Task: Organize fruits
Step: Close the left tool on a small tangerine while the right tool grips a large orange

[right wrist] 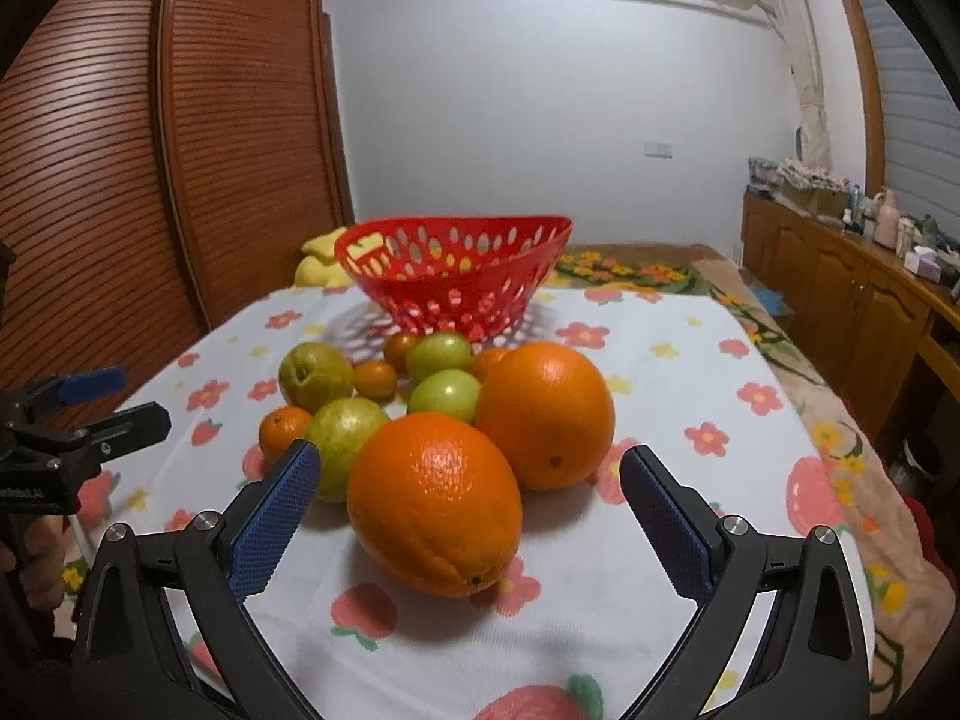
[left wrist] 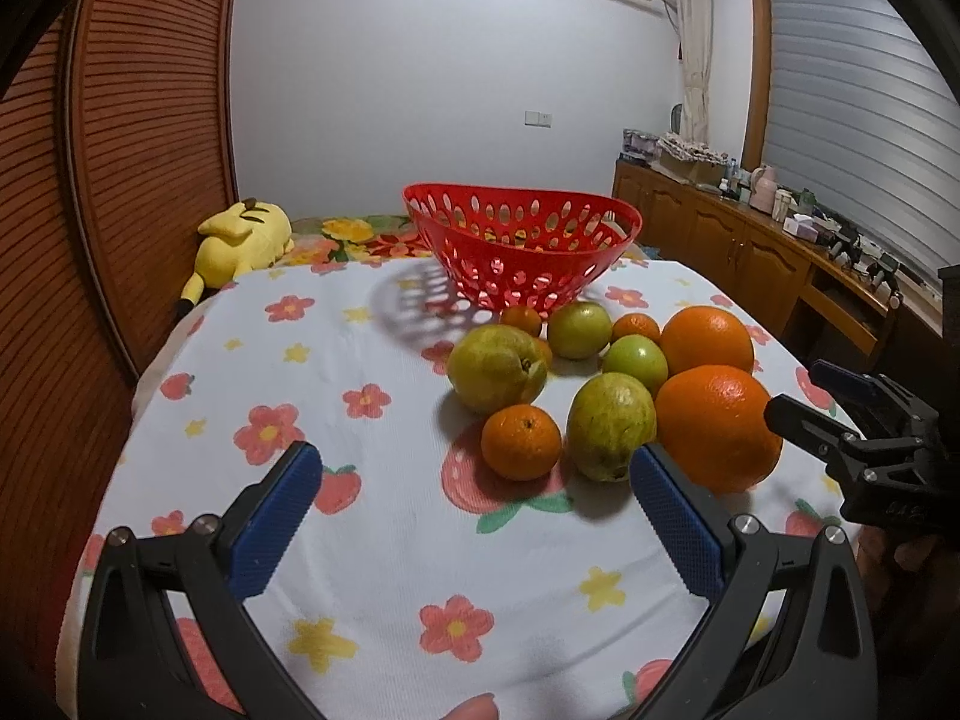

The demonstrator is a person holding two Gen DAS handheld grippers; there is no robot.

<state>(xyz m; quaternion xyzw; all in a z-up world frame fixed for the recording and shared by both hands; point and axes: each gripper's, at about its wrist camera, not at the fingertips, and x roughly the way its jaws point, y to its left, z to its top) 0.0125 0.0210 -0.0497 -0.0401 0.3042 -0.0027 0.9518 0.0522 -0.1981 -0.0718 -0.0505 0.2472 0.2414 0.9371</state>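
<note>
A red perforated basket point(left wrist: 521, 243) point(right wrist: 453, 273) stands empty at the far side of the flowered cloth. In front of it lies a cluster of fruit: two large oranges point(left wrist: 717, 435) point(right wrist: 435, 501), several small tangerines point(left wrist: 521, 441), green pears point(left wrist: 495, 367) point(right wrist: 315, 375) and small green fruits point(left wrist: 635, 363). My left gripper point(left wrist: 474, 498) is open and empty, just short of the near tangerine. My right gripper point(right wrist: 471, 501) is open, its blue pads either side of the nearest orange, not touching it. Each gripper shows at the edge of the other's view point(left wrist: 840, 414) point(right wrist: 90, 408).
The fruit lies on a white cloth with flowers and strawberries point(left wrist: 372, 540) over a bed. A yellow plush toy point(left wrist: 240, 237) lies at the far left by a wooden louvred wardrobe point(left wrist: 120, 180). A wooden cabinet point(left wrist: 750, 240) with clutter runs along the right.
</note>
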